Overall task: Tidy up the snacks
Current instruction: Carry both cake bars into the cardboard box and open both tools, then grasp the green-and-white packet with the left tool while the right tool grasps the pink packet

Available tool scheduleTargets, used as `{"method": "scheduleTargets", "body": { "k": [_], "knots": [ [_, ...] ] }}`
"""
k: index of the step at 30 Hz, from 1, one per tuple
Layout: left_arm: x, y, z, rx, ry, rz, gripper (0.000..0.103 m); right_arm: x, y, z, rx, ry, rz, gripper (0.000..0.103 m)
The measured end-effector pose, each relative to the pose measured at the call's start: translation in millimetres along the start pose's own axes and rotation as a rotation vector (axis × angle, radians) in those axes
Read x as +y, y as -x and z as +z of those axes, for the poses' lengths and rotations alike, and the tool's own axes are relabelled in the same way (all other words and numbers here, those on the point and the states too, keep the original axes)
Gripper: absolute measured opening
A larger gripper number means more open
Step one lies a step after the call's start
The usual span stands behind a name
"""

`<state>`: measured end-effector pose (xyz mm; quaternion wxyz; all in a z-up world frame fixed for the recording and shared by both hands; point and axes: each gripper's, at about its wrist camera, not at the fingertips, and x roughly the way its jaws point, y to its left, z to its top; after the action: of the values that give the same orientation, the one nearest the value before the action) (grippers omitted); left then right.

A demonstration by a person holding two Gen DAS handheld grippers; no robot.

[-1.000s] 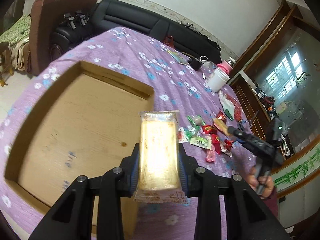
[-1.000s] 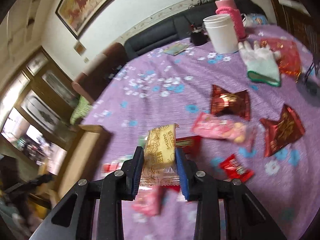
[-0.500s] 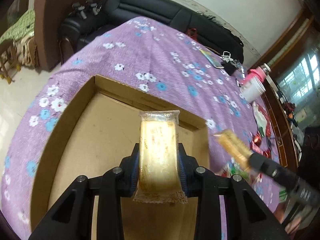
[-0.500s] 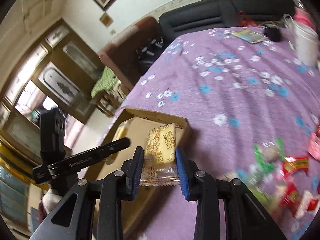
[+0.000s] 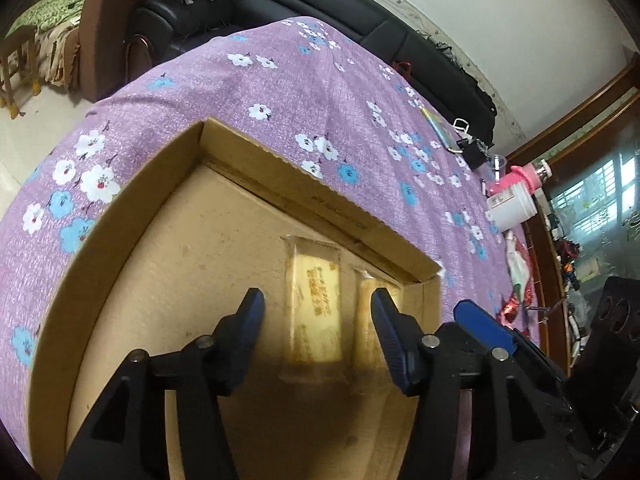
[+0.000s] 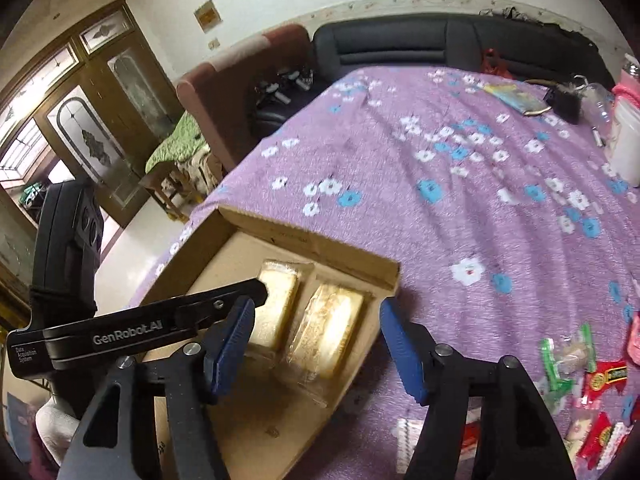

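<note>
A shallow cardboard box (image 5: 132,216) lies on the purple flowered tablecloth (image 5: 320,80). Two yellow snack packets rest side by side on its floor by the far right corner: one (image 5: 314,304) below my left gripper (image 5: 316,316), the other (image 6: 328,332) below my right gripper (image 6: 318,328). The jaws of both grippers are opening, and no pad presses on a packet. In the right wrist view the box wall (image 6: 320,248) shows, and one finger (image 6: 160,320) of the left gripper crosses over the left packet (image 6: 276,312). The right gripper's blue pad (image 5: 480,324) shows beside the left one.
Several loose wrapped snacks (image 6: 592,380) lie on the cloth to the right of the box. A white cup (image 5: 514,204) and a pink bottle (image 5: 528,168) stand at the far right. A black sofa (image 6: 400,40) runs behind the table.
Both grippers carried a yellow packet over the box and let go. Their jaws have spread, and the two packets now lie on the box floor.
</note>
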<state>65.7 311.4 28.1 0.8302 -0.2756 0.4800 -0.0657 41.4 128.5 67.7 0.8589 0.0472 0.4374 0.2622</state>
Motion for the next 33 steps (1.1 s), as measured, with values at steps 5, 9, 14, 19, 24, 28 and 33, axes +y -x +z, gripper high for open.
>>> {"method": "scheduleTargets", "body": {
  "k": [5,9,14,19,24,28,33],
  "knots": [
    [-24,30,-17,-0.030,-0.033,-0.032,0.056,-13,44,-10,-0.085,0.008,-0.024,0.070],
    [-54,60,-41,-0.086,-0.087,-0.074,0.076,-39,95,-31,-0.211,0.013,-0.121,0.084],
    [-98,70,-79,-0.075,-0.192,-0.115,0.079,-105,136,-58,-0.240,-0.065,-0.266,0.095],
    [-125,46,-111,0.010,-0.212,-0.146,0.080,-179,151,-91,-0.176,-0.232,-0.253,0.094],
    [-149,24,-145,0.066,-0.234,-0.175,0.080,-214,145,-111,-0.168,-0.292,-0.232,0.045],
    [-153,19,-159,0.060,-0.245,-0.160,0.080,-206,138,-102,-0.155,-0.241,-0.170,0.043],
    [-143,17,-162,0.048,-0.197,-0.119,0.080,-190,107,-97,-0.064,-0.175,-0.037,0.045]
  ]
}}
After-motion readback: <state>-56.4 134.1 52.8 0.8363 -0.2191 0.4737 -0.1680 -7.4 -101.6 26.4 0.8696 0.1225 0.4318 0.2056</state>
